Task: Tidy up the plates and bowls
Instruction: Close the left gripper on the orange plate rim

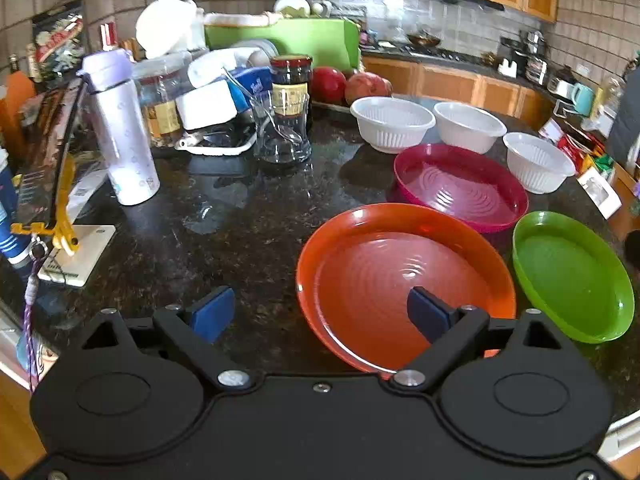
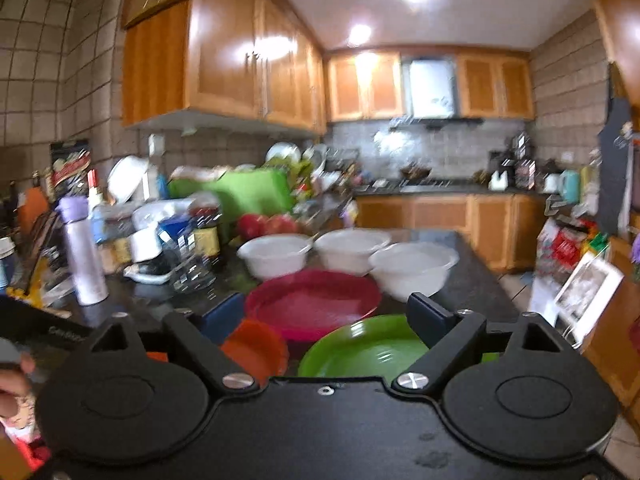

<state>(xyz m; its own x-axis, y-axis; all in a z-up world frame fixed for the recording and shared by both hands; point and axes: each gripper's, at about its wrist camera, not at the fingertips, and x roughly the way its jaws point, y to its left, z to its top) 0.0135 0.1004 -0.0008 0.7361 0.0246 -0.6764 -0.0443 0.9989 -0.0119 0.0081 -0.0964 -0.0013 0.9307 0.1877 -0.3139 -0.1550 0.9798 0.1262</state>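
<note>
Plates lie unstacked at lower right of the left wrist view: orange plate point(image 1: 404, 280) nearest, pink plate point(image 1: 460, 186) behind it, green plate point(image 1: 572, 276) beside it, three white bowls point(image 1: 392, 122) beyond. Left gripper point(image 1: 320, 312) and right gripper point(image 2: 324, 316) stand wide apart, empty. Best to straddle one rim squarely, then clamp before lifting.

Lilac bottle point(image 1: 122, 128) upright, dark jar point(image 1: 291, 88) behind glass point(image 1: 282, 132), red fruit point(image 1: 329, 85) (two) beyond.
</note>
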